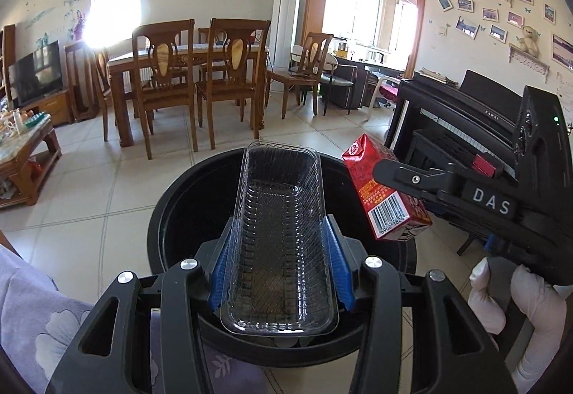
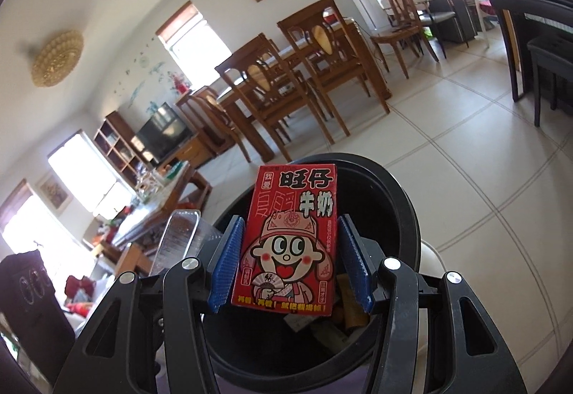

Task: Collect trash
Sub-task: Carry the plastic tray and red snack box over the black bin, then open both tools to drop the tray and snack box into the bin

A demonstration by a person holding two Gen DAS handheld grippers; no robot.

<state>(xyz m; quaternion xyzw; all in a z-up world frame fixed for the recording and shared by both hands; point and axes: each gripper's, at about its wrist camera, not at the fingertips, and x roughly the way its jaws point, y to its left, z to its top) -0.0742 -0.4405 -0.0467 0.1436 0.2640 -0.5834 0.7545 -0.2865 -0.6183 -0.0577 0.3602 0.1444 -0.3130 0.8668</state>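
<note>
Over the mouth of the black trash bin, on the tiled floor near a dining set, both pieces of rubbish hang ready to drop: the left gripper holds a clear plastic tray lengthwise between its blue pads, which press the long side walls, and the right gripper holds a red milk carton by its two narrow sides, printed face towards its camera. In the left view the carton sits tilted just beside the tray, above the bin's right rim, with a white-gloved hand on the handle below. The tray looks feather-light, thin and springy; I judge it would buckle under a hard squeeze and its smooth walls could slip, so the ribbed sides near the rim are the best place to hold. The carton looks stiffer, likely empty and light, and dents if pinched mid-panel; its edges take a grip better. The bin already holds some scraps, seen under the carton in the right view. Being so light, either piece may catch the rim unless let go well inside it
</note>
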